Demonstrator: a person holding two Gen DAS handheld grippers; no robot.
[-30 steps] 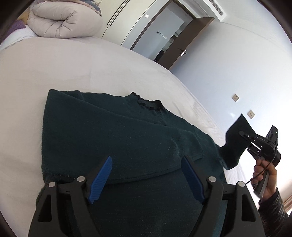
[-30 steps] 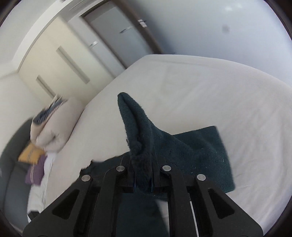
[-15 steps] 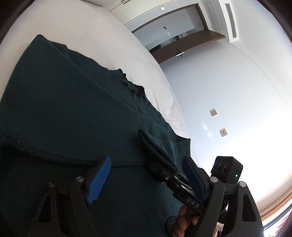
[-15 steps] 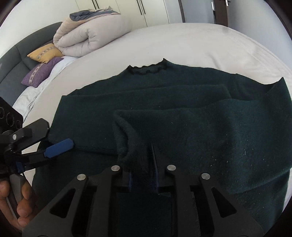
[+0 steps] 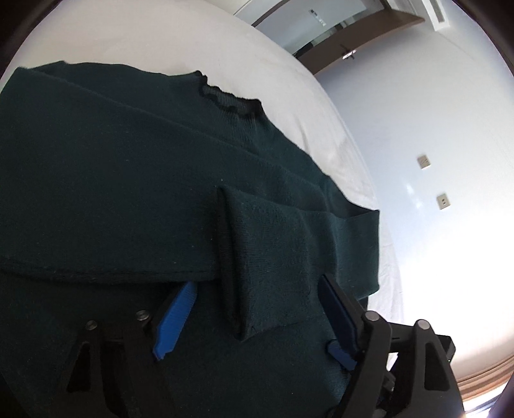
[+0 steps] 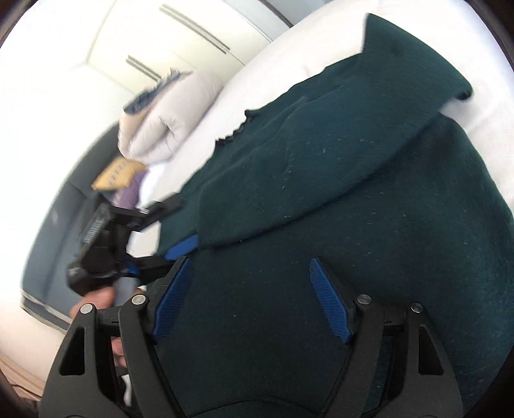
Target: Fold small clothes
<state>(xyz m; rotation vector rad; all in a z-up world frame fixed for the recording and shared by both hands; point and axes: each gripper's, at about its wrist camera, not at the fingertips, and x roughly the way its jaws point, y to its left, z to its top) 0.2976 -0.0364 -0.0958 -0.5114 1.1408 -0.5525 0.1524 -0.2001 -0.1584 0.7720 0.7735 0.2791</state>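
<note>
Currently, we had the dark green sweater point(image 5: 128, 180) flat on the bed point(image 5: 289, 80), both sleeves folded across its body. Left gripper point(image 5: 253, 318) and right gripper point(image 6: 249, 299) hovered with jaws apart, empty. Next, we judged, the hem needed grasping.

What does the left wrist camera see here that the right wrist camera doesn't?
Only the left wrist view shows the doorway, the wall sockets and the sleeve cuff folded across the sweater. Only the right wrist view shows the rolled duvet, the cushions and the left gripper from outside. Both show the dark green sweater on the white bed, with open jaws.
</note>
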